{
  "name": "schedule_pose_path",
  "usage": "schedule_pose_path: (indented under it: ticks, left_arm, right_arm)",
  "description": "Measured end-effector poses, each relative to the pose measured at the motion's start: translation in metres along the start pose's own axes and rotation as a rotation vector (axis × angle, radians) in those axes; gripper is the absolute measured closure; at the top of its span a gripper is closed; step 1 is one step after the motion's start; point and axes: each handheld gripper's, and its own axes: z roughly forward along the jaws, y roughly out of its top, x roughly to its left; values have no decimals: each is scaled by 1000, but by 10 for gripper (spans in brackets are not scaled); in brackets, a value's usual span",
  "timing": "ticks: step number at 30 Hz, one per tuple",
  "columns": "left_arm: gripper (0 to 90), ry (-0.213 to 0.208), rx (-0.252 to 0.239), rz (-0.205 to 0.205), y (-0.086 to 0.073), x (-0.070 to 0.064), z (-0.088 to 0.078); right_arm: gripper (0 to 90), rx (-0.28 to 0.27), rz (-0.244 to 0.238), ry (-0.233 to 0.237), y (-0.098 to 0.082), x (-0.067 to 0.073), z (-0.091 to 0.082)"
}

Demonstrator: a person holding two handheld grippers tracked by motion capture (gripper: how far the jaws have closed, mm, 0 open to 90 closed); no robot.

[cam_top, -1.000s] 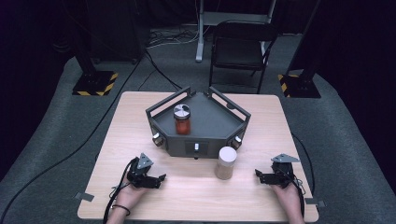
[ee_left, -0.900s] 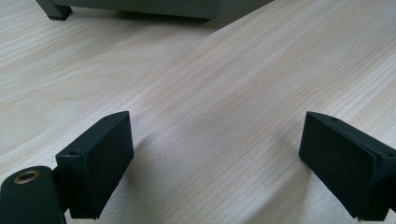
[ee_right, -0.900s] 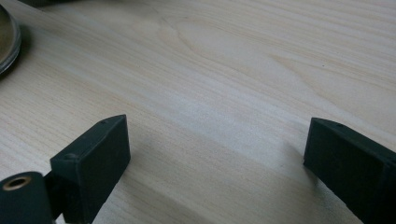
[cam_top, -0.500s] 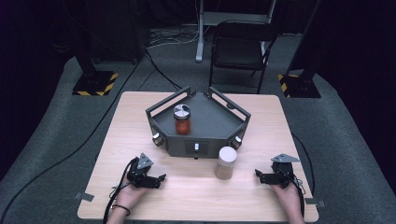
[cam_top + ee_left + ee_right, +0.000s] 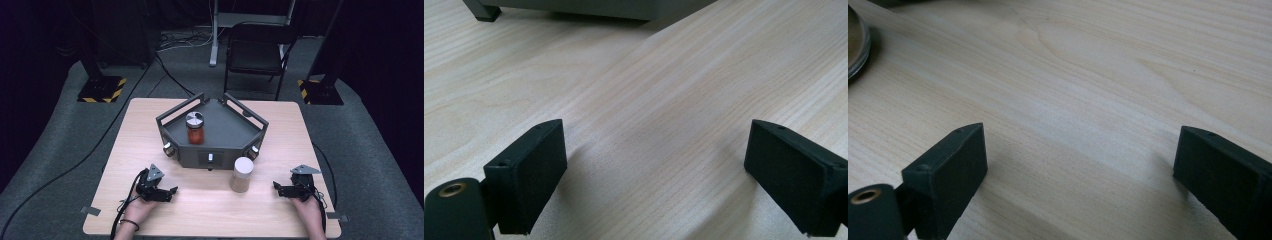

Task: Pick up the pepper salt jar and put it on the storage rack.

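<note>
Pale wood of the table (image 5: 210, 210) carries everything in this scene. Near its front edge the left hand-held gripper (image 5: 169, 191) and the right hand-held gripper (image 5: 278, 188) rest low, each in one hand, and both point inward toward the middle. In the left gripper view and in the right gripper view the black jaws stand wide apart with bare wood between them, so both are released and hold nothing.

The thing nearest to them is a beige jar (image 5: 242, 174) with a pale lid. It stands upright on the table, just before the front wall of the dark tray (image 5: 235, 131), and its long axis is vertical. From the right hand-held gripper it lies to the left and a little farther from the person; from the left hand-held gripper it lies to the right, farther off. The right hand is therefore judged the nearer one, and its jaws already face roughly toward the jar. A round metallic edge at the left border of the right gripper view could be the jar's base, but this cannot be told surely.

An orange jar (image 5: 195, 128) with a silver lid stands upright inside the tray, behind the front wall. Between the right hand-held gripper and the beige jar nothing stands in the way; the tray front with its knobs is close behind the jar and could be struck by a push.
</note>
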Motion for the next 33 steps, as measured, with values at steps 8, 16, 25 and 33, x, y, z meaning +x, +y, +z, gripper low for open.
schedule_pose_path:
  ticks: [8,16,25,33]
  left_arm:
    - [95,0,-1,-1,0,0,0]
    - [94,0,-1,-1,0,0,0]
    - [94,0,-1,-1,0,0,0]
    - [94,0,-1,-1,0,0,0]
  right_arm:
    - [59,0,0,0,0,0,0]
    - [68,-1,1,-2,-1,1,-1]
    - [92,-7,11,5,-1,1,-3]
    - [94,-30,11,32,0,0,-7]
